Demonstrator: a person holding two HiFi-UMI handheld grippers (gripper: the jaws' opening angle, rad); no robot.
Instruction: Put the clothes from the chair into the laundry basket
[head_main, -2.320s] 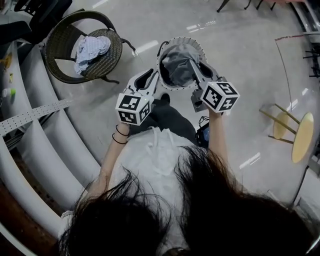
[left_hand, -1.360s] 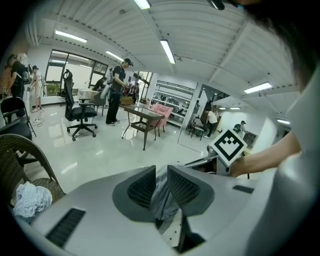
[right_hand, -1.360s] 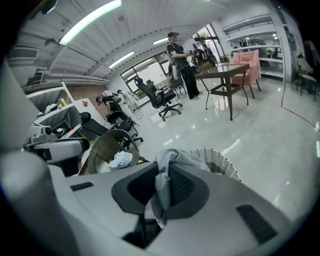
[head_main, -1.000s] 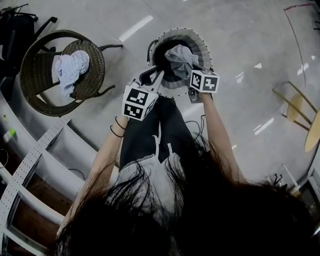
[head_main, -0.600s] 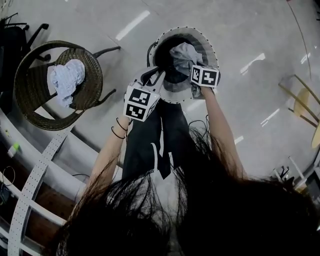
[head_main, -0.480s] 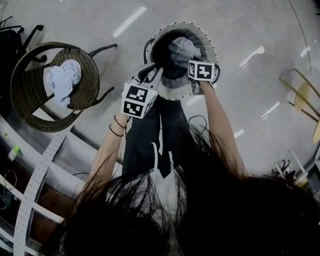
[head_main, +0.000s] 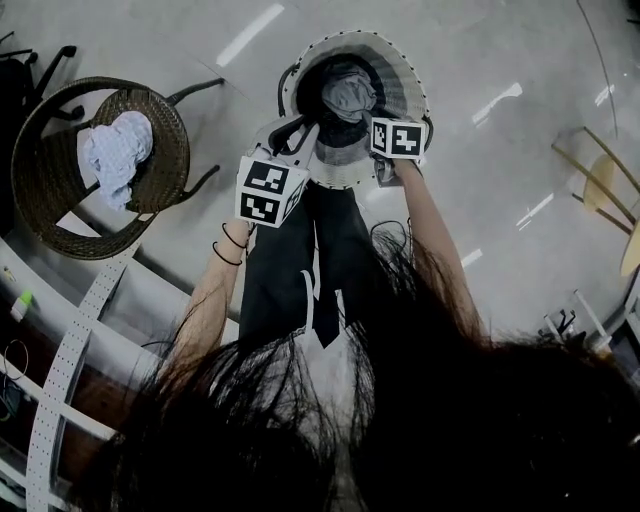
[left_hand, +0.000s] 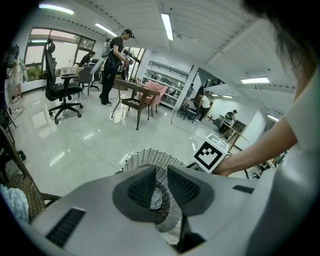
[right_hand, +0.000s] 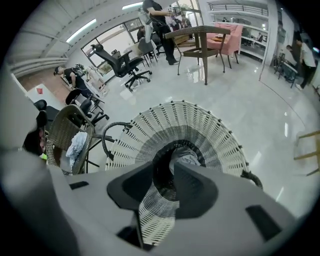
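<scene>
The white wicker laundry basket (head_main: 400, 85) stands on the floor just in front of me. A grey garment (head_main: 348, 95) lies loose inside it and also shows as the grey garment (right_hand: 186, 156) in the right gripper view. My right gripper (right_hand: 167, 172) hangs over the basket's near rim, its jaws opening with nothing between them. My left gripper (head_main: 293, 132) is beside the basket's left rim, open and empty. To the left is the dark wicker chair (head_main: 50, 190), with light blue clothes (head_main: 115, 152) piled on its seat.
Curved white steps (head_main: 110, 300) run along the left, close to the chair. A wooden stool (head_main: 600, 190) stands at the right. Further off are an office chair (left_hand: 60, 87), tables and standing people (left_hand: 112, 65). My own legs are just behind the basket.
The grey garment was hanging from my right gripper over the basket; it now lies inside, free of the jaws. Both grippers have moved forward and down towards the basket.
</scene>
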